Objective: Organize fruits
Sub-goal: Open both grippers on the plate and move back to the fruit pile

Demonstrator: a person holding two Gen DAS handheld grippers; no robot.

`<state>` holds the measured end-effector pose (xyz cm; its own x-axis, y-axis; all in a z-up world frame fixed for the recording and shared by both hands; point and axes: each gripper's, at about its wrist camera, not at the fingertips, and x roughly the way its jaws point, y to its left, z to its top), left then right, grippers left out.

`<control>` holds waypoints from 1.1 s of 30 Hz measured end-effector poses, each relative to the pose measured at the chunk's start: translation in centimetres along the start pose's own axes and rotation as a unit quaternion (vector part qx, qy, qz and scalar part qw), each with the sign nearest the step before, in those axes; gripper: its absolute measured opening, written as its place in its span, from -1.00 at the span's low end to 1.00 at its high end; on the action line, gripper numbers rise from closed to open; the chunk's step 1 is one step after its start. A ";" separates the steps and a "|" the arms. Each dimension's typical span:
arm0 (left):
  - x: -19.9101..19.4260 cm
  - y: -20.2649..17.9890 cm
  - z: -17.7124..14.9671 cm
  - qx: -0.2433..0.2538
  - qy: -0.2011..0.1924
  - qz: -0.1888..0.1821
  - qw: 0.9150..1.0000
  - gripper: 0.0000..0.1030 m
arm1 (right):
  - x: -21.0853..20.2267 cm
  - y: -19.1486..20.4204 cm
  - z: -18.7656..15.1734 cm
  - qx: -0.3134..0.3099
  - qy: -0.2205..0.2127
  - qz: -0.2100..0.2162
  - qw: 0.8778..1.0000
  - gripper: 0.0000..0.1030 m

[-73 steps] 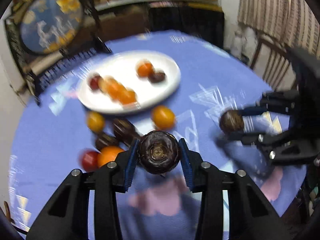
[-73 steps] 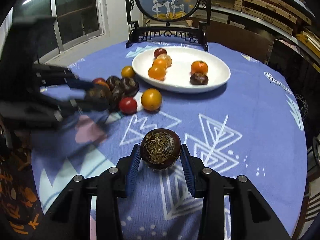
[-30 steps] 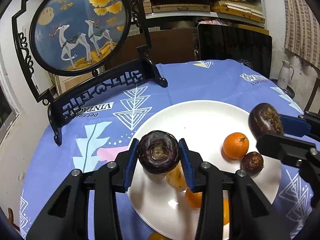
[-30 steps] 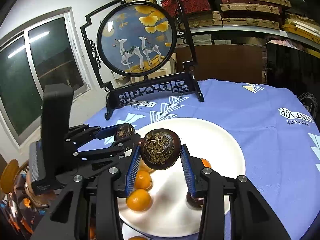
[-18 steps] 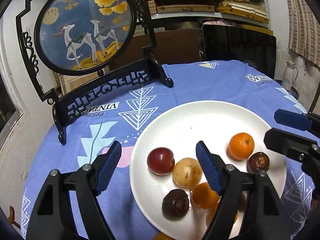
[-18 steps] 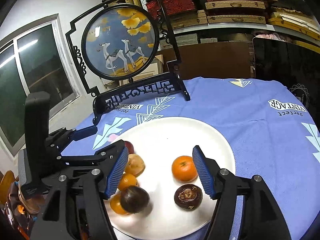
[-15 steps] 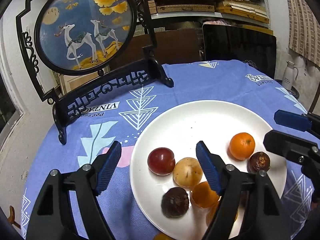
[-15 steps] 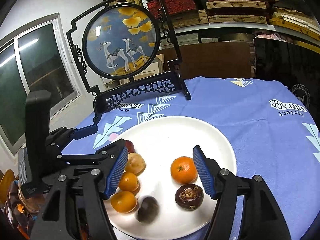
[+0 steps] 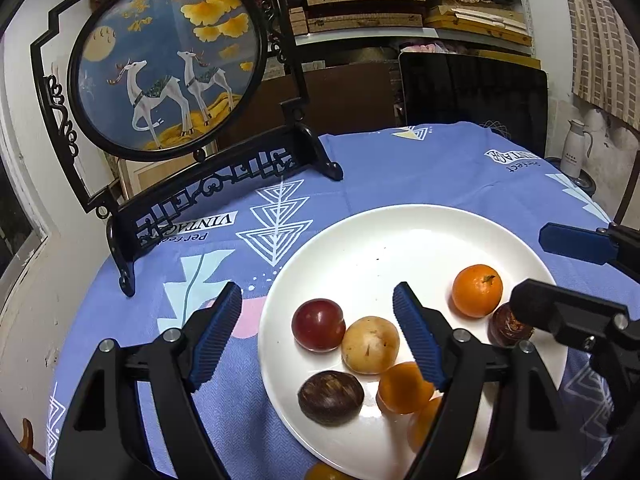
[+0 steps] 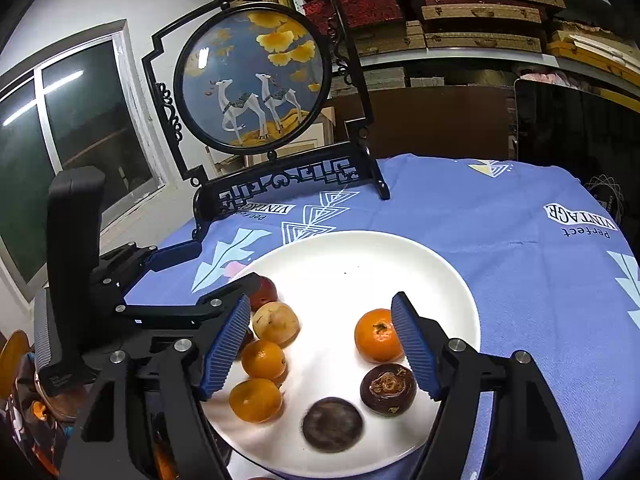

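Fruits are seen gathered on a white plate (image 9: 400, 232) set on a round table covered by a blue patterned tablecloth (image 9: 400, 168). In the left wrist view, a red plum (image 9: 318, 323) lies touching a pale yellow fruit (image 9: 370, 344), with a dark brown fruit (image 9: 330, 397) just in front of them and a small orange fruit (image 9: 402, 388) beside it, partly hidden behind a blue finger pad. A tangerine (image 9: 477, 290) rests further right on the plate, and a second dark brown fruit (image 9: 506, 326) is seen next to it, partly covered by the other tool. In the right wrist view, a blurred dark fruit (image 10: 332, 424) is shown near the plate's front edge, beside the glossy brown one (image 10: 388, 389).

The left gripper (image 9: 318, 338) is held above the plate's left side with its jaws spread wide and nothing between them. The right gripper (image 10: 320, 344) is likewise spread wide and empty over the plate's middle, the tangerine (image 10: 377, 335) being just inside its right finger.

Behind the plate, a round decorative screen (image 9: 168, 60) painted with two deer is stood in a black carved frame. Shelves of stacked boxes (image 9: 368, 0) are visible beyond, and a white thermos (image 9: 576, 148) is seen at the far right.
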<state>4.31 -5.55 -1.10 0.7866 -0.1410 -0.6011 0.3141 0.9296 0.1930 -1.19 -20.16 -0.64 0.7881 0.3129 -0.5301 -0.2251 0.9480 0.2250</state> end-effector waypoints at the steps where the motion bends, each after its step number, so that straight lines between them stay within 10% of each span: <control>1: 0.0 0.0 0.0 0.000 -0.001 0.000 1.000 0.47 | 0.0 0.0 0.0 -0.001 0.000 0.000 1.000 0.43; 11: -1.9 2.1 0.9 -0.026 -0.025 0.009 0.999 0.53 | -4.1 2.3 -1.0 -0.040 -0.006 0.024 0.999 0.43; 20: -7.4 5.2 -2.6 -0.046 -0.036 -0.031 0.998 0.65 | -5.0 5.7 -9.8 -0.201 0.148 -0.007 0.968 0.40; 25: -10.5 6.0 -6.8 -0.006 -0.013 -0.050 0.999 0.72 | -2.8 5.3 -9.9 -0.181 0.162 0.010 0.970 0.19; 28: -12.3 6.0 -9.3 0.020 0.001 -0.069 0.997 0.74 | -2.1 4.5 -9.3 -0.137 0.179 0.042 0.973 -0.27; 33: -14.1 4.0 -13.5 0.086 0.012 -0.114 0.990 0.75 | -3.0 3.1 -9.3 -0.080 0.189 0.048 0.978 -0.25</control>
<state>-12.70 4.73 -2.35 0.6732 -0.3304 -0.6615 0.5690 0.8028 0.1782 -9.59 -17.65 -5.97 0.4975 0.3712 -0.7840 -0.3974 0.9009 0.1744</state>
